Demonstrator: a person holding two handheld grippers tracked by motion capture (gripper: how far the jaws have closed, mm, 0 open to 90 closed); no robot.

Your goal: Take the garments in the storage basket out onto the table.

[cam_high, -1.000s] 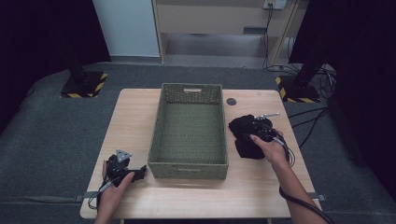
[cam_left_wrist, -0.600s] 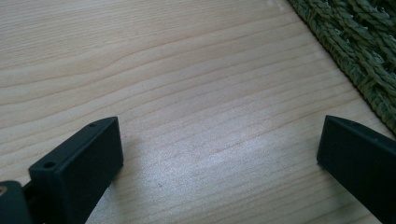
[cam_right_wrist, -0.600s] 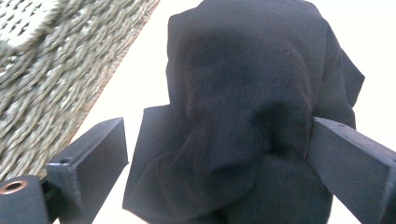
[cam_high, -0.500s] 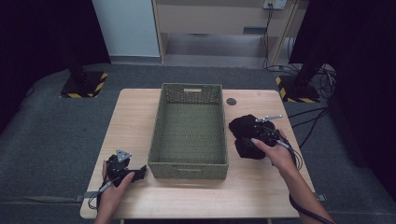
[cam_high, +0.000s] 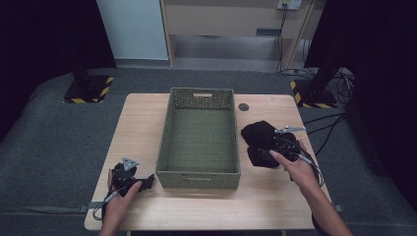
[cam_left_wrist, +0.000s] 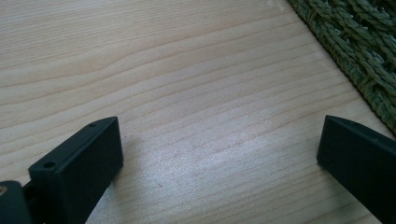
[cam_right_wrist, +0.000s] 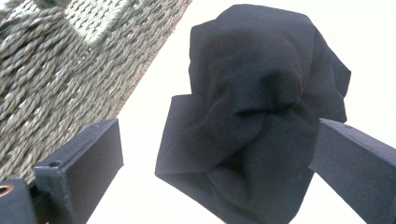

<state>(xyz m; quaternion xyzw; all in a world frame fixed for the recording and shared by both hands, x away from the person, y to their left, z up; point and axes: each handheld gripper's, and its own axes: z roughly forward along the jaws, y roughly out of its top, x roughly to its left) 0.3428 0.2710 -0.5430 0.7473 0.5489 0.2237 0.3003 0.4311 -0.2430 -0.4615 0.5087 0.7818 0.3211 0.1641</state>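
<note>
The black cloth (cam_high: 263, 142) lies crumpled on the table (cam_high: 275, 201), right of the basket (cam_high: 199, 142) and just clear of its right wall; the right gripper (cam_high: 280, 147) sits at the cloth's right, near edge, and its jaws have just been opening, so they now stand wide with the cloth (cam_right_wrist: 257, 116) lying ahead of and between them, the pads pressing nothing; released, then, not grasping. The cloth's bulk runs from the gripper toward the far left, its longer stretch roughly along the basket's wall (cam_right_wrist: 60, 70); the basket's hollow lies left of it, a short lift over the rim away. The right hand (cam_high: 295, 169) is by far the nearer. The left gripper (cam_high: 135, 184) rests on bare wood (cam_left_wrist: 196, 84) near the basket's near left corner, jaws spread and empty, well apart from the cloth; any grasp looks to fall to the right.
</note>
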